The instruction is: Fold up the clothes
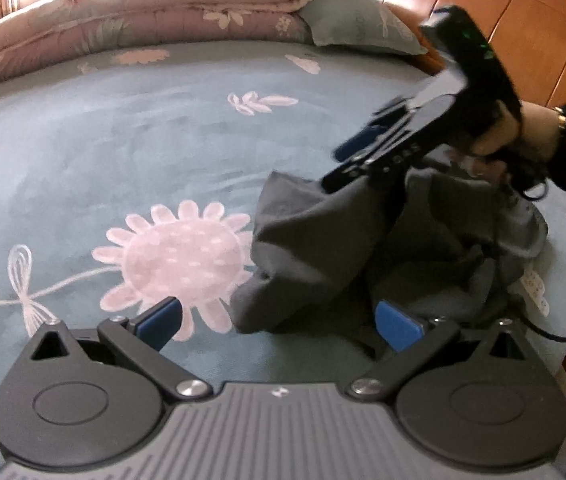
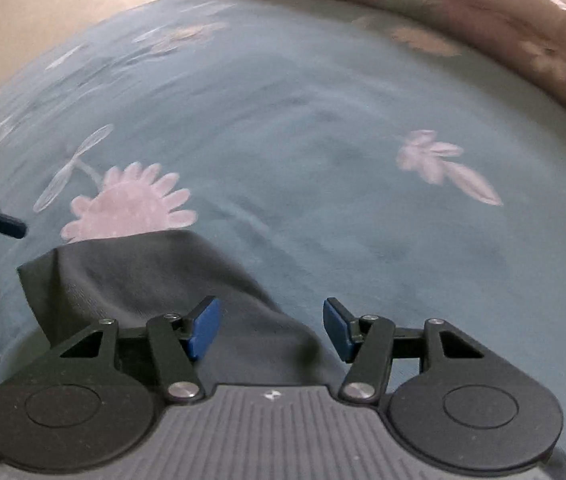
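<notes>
A: Where's the garment?
B: The grey garment [image 1: 323,248] lies crumpled on the bed [image 1: 123,152], lower right of the left view.
A: The tongs?
B: Left tongs [image 1: 283,326] wide, empty; right tongs [image 2: 271,328] part-open over cloth, gripping nothing.
A: Around?
B: Folded quilt [image 1: 123,12], pillow [image 1: 359,24] at top.

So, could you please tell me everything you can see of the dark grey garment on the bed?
The dark grey garment is a soft knit-looking piece, crumpled in loose folds, not yet folded. It lies on the blue floral bedsheet near the bed's edge, partly covering a pink flower print. The open right gripper hangs over one end without pinching it.
</notes>
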The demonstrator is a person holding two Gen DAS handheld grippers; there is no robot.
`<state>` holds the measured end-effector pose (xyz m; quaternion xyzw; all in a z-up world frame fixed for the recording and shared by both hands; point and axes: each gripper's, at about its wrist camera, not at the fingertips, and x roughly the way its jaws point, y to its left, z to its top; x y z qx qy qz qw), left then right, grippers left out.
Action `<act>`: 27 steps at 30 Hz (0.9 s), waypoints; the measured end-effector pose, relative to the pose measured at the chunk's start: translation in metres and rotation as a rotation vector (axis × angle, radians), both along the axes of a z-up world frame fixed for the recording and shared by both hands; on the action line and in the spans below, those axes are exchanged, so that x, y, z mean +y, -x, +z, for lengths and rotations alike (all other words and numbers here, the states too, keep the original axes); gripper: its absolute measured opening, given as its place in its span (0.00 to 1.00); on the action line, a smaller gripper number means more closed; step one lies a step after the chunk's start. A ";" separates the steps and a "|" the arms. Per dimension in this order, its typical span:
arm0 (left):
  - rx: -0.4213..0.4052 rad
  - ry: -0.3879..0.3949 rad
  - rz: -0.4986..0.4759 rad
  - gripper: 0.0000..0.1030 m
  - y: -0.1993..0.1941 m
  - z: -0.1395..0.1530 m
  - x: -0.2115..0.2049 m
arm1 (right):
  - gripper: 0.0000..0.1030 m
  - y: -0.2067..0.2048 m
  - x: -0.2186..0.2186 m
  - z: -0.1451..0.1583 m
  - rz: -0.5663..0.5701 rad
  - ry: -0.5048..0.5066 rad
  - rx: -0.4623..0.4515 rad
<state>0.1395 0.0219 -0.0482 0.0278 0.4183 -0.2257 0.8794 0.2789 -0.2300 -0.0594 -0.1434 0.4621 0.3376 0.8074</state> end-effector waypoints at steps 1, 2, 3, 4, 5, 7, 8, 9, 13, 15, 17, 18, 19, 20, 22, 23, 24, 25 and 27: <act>0.005 -0.001 -0.005 0.99 0.000 -0.002 -0.001 | 0.61 -0.001 0.005 -0.003 0.031 0.002 0.001; 0.009 -0.002 -0.010 0.99 0.001 -0.003 -0.001 | 0.61 -0.003 0.011 -0.004 0.058 0.006 -0.004; 0.012 -0.004 -0.017 0.99 0.001 -0.004 -0.002 | 0.61 -0.004 0.017 -0.005 0.086 0.011 -0.008; 0.012 -0.004 -0.024 0.99 0.002 -0.005 -0.003 | 0.61 -0.006 0.022 -0.006 0.113 0.014 -0.011; 0.012 -0.004 -0.028 0.99 0.003 -0.005 -0.003 | 0.61 -0.008 0.027 -0.004 0.136 0.009 -0.011; 0.017 -0.001 -0.028 0.99 0.004 -0.007 -0.003 | 0.61 -0.014 0.032 0.003 0.172 -0.017 -0.010; 0.019 0.004 -0.025 0.99 0.005 -0.008 -0.003 | 0.61 -0.018 0.035 0.007 0.186 -0.045 -0.005; 0.022 0.009 -0.024 0.99 0.005 -0.009 -0.002 | 0.61 -0.022 0.038 0.011 0.197 -0.073 0.002; 0.038 0.014 -0.012 0.99 0.006 -0.015 -0.001 | 0.61 -0.034 0.060 0.009 0.210 -0.118 0.043; 0.043 0.008 -0.002 0.99 0.006 -0.018 0.000 | 0.59 -0.030 0.075 0.001 0.238 -0.073 0.072; 0.046 0.010 0.004 0.99 0.007 -0.019 0.002 | 0.41 -0.021 0.085 -0.006 0.282 -0.022 0.117; 0.047 0.012 0.005 0.99 0.008 -0.019 0.003 | 0.38 -0.016 0.086 -0.007 0.296 0.000 0.129; 0.048 0.011 0.008 0.99 0.009 -0.019 0.005 | 0.34 -0.010 0.084 -0.007 0.310 0.019 0.135; 0.048 0.009 0.012 0.99 0.010 -0.020 0.006 | 0.33 -0.003 0.081 -0.006 0.318 0.033 0.136; 0.049 0.011 0.014 0.99 0.012 -0.020 0.008 | 0.33 0.014 0.071 0.002 0.327 0.058 0.127; 0.048 0.013 0.013 0.99 0.013 -0.020 0.008 | 0.33 0.022 0.065 0.007 0.332 0.069 0.122; 0.048 0.014 0.012 0.99 0.014 -0.020 0.008 | 0.33 0.031 0.059 0.012 0.337 0.084 0.116; 0.047 0.015 0.010 0.99 0.015 -0.020 0.007 | 0.33 0.042 0.053 0.015 0.344 0.109 0.106; 0.043 0.017 0.006 0.99 0.017 -0.019 0.006 | 0.33 0.063 0.042 0.020 0.344 0.152 0.086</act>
